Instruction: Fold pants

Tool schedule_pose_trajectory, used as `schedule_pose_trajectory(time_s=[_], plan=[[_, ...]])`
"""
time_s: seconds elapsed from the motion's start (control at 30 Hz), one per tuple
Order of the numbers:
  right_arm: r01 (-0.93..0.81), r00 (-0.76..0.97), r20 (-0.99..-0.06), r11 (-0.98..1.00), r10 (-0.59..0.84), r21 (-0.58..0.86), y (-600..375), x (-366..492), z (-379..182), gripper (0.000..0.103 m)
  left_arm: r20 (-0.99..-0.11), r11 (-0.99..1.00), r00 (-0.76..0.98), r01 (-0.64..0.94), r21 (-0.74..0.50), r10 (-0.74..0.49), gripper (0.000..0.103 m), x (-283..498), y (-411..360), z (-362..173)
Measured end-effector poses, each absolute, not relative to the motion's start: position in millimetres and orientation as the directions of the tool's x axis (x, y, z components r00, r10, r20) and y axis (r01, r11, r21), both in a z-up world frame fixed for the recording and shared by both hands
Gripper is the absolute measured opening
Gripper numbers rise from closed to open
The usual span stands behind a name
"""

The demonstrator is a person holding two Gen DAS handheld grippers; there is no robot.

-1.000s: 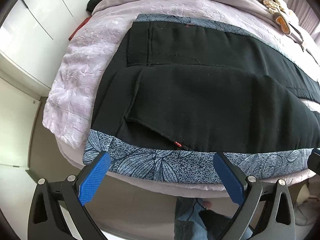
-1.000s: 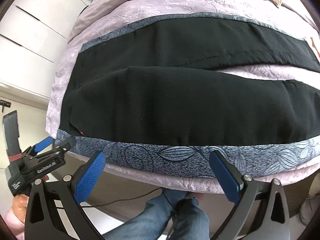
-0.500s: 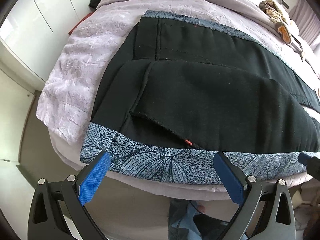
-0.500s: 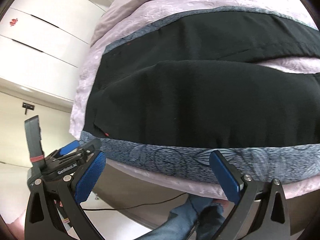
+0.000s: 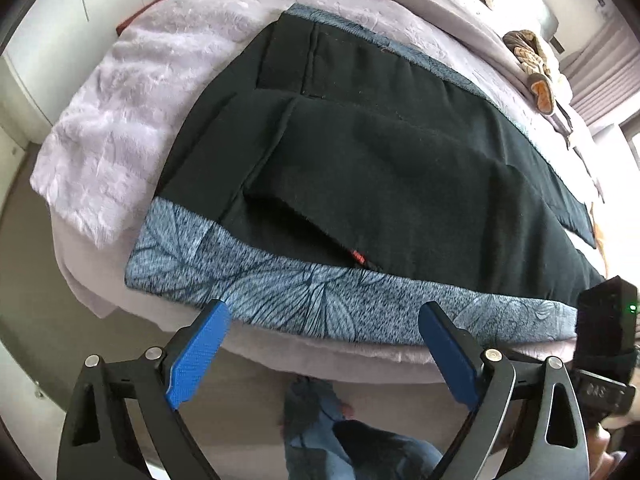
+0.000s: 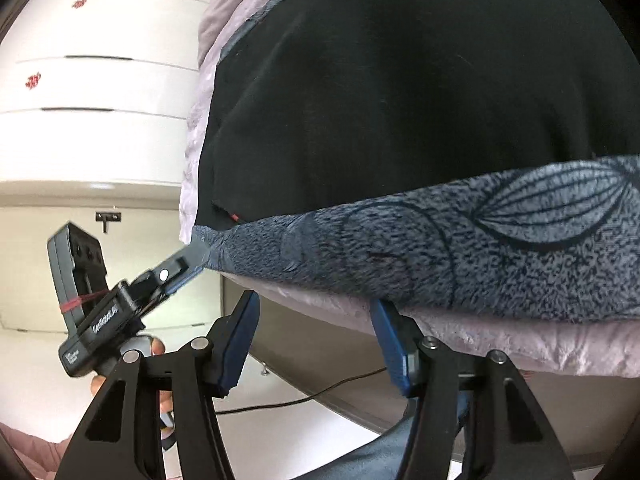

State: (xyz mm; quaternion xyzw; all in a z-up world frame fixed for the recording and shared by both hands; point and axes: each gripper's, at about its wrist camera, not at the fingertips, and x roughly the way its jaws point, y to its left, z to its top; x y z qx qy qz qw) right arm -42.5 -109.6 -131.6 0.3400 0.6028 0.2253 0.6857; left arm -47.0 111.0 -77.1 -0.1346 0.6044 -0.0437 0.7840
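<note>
Black pants (image 5: 380, 168) lie spread across a blue leaf-print mat (image 5: 304, 300) on the bed, waistband at the left, legs running right. A small red tag (image 5: 356, 257) marks the near hem. My left gripper (image 5: 324, 344) is open and empty, just off the mat's near edge. My right gripper (image 6: 314, 332) is open and empty, close under the mat's front edge (image 6: 440, 256), with the pants (image 6: 400, 92) filling the view above. The left gripper's body (image 6: 120, 304) shows at the mat's left corner.
A lilac fleece blanket (image 5: 120, 120) covers the bed. Slippers or soft items (image 5: 532, 68) lie at the far right. White drawers (image 6: 92, 84) stand to the left. A cable (image 6: 320, 392) runs on the floor below. My jeans-clad legs (image 5: 340, 440) stand at the bed's edge.
Both grippers have moved closer to the bed's near edge. The right gripper dropped low and swung left, and its jaws stand narrower than before. The pants have not moved.
</note>
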Motion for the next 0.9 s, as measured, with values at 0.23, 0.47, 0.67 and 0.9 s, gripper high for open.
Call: schedule_pose_trajectory(time_s=[0.23,0.47,0.67,0.9], plan=[[0.158,0.269,-0.578,0.557,0.77,0.816,-122,-38,-131,0.062,-0.928,0.934,0.242,-0.151,-0.324,-0.283,0.097,-55,122,-83],[0.106,0.357,-0.483,0.479,0.8,0.872,-124,-19,-89,0.062,-0.842,0.818,0.288,-0.237,-0.525,-0.457,0.097,-44,108,-74],[0.085,0.374,-0.457,0.461,0.807,0.883,-129,-20,-73,0.062,-0.833,0.761,0.311,-0.347,-0.548,-0.458,0.097,-31,112,-88],[0.128,0.35,-0.485,0.472,0.802,0.872,-144,-31,-92,0.062,-0.864,0.782,0.272,-0.372,-0.5,-0.423,0.02,-16,133,-105]])
